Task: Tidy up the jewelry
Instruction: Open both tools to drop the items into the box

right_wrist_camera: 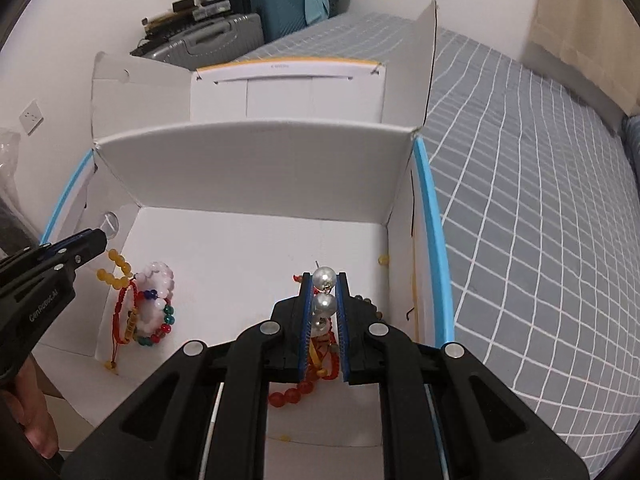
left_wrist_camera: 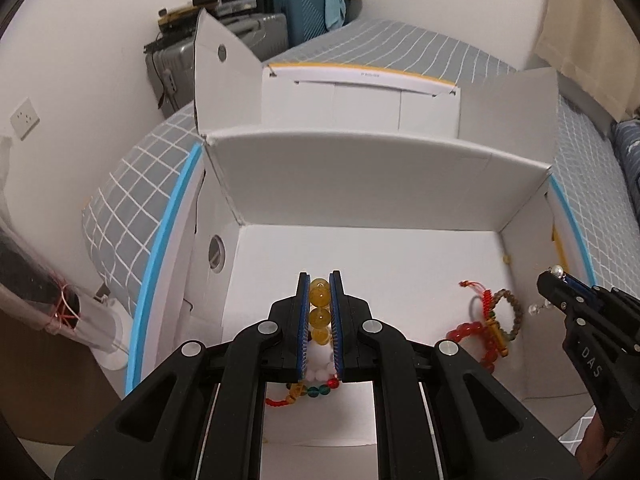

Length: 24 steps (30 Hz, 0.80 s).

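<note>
My left gripper (left_wrist_camera: 320,280) is shut on a yellow bead bracelet (left_wrist_camera: 320,300) above the white box floor (left_wrist_camera: 400,264); it also shows in the right wrist view (right_wrist_camera: 94,242) with the yellow beads (right_wrist_camera: 116,268) hanging from it. Under it lie a white bead bracelet (right_wrist_camera: 158,280), a multicoloured bead bracelet (right_wrist_camera: 160,328) and a red cord bracelet (right_wrist_camera: 124,312). My right gripper (right_wrist_camera: 324,280) is shut on a silver pearl earring (right_wrist_camera: 324,302); it also shows in the left wrist view (left_wrist_camera: 554,276). Below it lie a red bead bracelet (left_wrist_camera: 476,340) and a brown bead bracelet (left_wrist_camera: 512,312).
The open white cardboard box with blue-edged sides (right_wrist_camera: 432,240) sits on a grey checked bed (right_wrist_camera: 540,200). Its flaps (left_wrist_camera: 360,168) stand up at the back. A loose yellow bead (right_wrist_camera: 383,259) lies by the right wall. Suitcases (left_wrist_camera: 280,12) are stacked in the far corner.
</note>
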Each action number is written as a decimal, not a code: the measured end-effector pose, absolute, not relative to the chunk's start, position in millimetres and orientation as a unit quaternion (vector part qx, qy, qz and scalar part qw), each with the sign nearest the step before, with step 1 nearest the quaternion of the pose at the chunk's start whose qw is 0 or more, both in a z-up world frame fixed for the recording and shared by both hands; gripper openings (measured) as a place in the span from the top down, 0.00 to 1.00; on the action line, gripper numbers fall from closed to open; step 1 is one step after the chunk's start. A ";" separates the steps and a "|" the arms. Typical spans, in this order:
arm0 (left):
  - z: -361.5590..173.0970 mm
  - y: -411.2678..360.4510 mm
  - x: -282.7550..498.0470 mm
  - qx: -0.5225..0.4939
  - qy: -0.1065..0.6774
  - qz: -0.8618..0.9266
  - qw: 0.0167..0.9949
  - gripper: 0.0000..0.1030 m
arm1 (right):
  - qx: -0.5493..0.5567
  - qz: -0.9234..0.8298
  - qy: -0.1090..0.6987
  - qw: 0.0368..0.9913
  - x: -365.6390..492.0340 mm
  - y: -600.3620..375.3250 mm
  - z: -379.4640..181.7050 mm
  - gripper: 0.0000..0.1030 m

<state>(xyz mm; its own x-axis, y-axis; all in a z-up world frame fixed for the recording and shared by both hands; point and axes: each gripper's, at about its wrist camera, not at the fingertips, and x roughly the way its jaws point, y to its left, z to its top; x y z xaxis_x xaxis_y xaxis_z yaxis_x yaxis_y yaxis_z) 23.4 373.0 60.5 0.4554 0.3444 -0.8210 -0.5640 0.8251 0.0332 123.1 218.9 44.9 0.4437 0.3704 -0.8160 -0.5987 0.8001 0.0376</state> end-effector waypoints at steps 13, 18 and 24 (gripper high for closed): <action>53.2 377.2 23.7 -0.126 0.457 0.280 0.835 0.76 | -0.129 0.288 0.458 0.831 125.7 228.5 32.6 0.76; 71.5 368.6 6.6 -0.118 0.425 0.289 0.850 0.44 | -0.135 0.297 0.418 0.848 108.7 226.4 48.0 0.37; 98.0 355.8 -29.1 -0.106 0.373 0.310 0.868 0.10 | -0.116 0.302 0.367 0.872 81.4 206.7 79.0 0.12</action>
